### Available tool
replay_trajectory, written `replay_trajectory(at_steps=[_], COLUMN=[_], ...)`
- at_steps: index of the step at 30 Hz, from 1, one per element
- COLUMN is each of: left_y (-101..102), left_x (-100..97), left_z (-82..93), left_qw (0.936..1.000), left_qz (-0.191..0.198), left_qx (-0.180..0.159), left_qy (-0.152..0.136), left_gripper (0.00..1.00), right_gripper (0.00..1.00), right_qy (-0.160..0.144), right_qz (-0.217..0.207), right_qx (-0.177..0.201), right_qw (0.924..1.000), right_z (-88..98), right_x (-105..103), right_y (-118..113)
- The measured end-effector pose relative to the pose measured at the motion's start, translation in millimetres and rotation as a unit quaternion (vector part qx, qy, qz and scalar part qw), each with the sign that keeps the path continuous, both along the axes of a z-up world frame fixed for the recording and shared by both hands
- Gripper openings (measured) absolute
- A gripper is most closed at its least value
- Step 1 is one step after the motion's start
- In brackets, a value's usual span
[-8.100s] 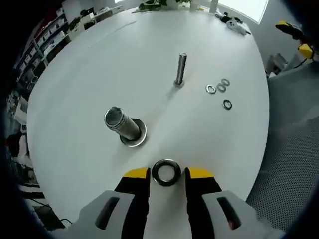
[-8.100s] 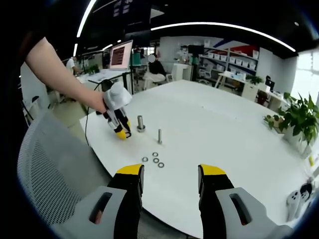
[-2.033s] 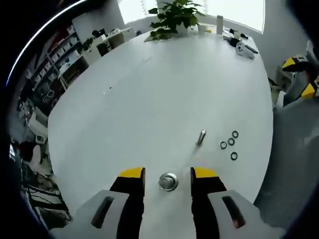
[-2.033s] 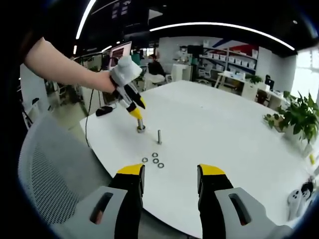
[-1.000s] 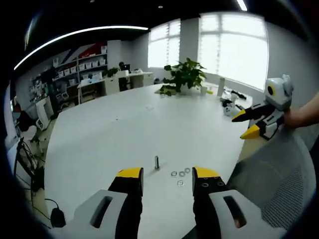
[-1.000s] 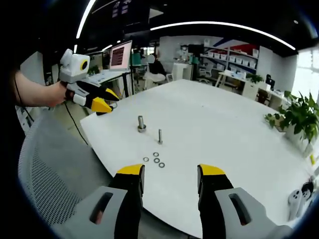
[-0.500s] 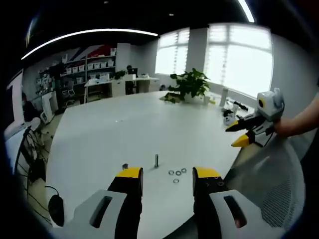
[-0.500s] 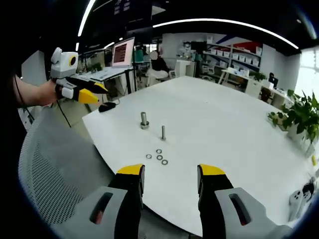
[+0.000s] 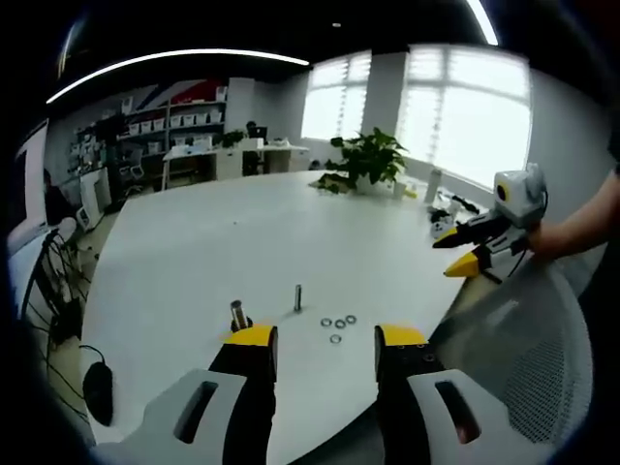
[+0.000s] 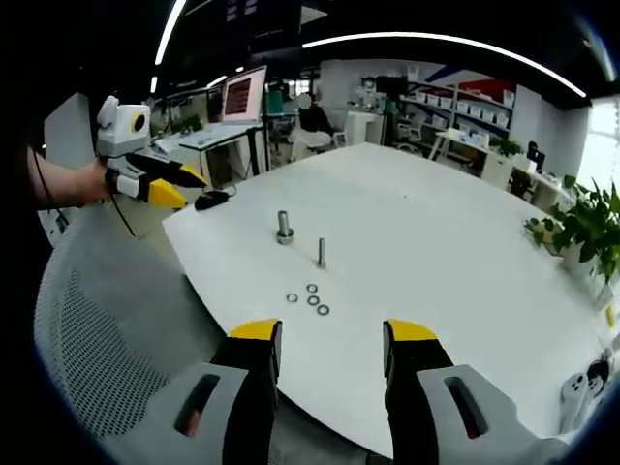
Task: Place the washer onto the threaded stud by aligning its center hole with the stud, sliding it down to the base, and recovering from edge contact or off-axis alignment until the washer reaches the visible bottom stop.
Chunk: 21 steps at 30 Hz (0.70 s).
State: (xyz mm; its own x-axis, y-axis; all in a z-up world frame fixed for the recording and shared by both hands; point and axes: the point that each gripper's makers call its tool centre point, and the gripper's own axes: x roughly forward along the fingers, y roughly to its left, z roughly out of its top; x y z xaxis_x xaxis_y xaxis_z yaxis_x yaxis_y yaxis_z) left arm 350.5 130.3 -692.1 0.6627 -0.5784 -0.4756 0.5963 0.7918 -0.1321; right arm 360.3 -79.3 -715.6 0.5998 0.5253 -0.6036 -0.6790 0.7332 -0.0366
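Both claws stand withdrawn at the edge of the white counter, jaws apart and empty. Left claw; right claw. The washer appears seated at the base of the thick threaded stud, well apart from either claw; placement judged complete, calling only for confirmation of seating.

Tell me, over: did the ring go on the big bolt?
Both grippers open, empty, pulled back off the table. Thick stud upright, washer apparently at its base. Thin stud, three small washers nearby. Nothing blocking.
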Motion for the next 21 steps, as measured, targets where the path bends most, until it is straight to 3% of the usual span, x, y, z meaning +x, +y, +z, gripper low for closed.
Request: replay_trajectory(at_steps=[6,12,18,21], left_y=[-4.4,2.9,1.9,0.7], left_x=[-4.0,-0.2,-2.2,-2.4], left_z=[-0.4,-0.4,-7.0,-9.0], left_qw=[0.9997,1.0000,0.9998,0.9998], left_qz=[-0.019,0.004,0.000,-0.002], left_qx=[0.015,-0.002,0.016,0.018], left_qy=[-0.007,0.002,0.008,0.012], left_gripper=[0.35,0.35,0.37,0.39], right_gripper=[0.44,0.44,0.45,0.45], right_qy=[0.001,0.007,0.012,0.030], right_qz=[0.007,0.007,0.009,0.016], right_qx=[-0.004,0.003,0.013,0.014], right_qw=[1.0000,0.9999,0.9998,0.9993], right_z=[-1.4,-2.3,-0.5,-7.4], right_x=[-2.1,-2.4,-4.2,-8.7], right_y=[2.0,2.5,4.8,6.6])
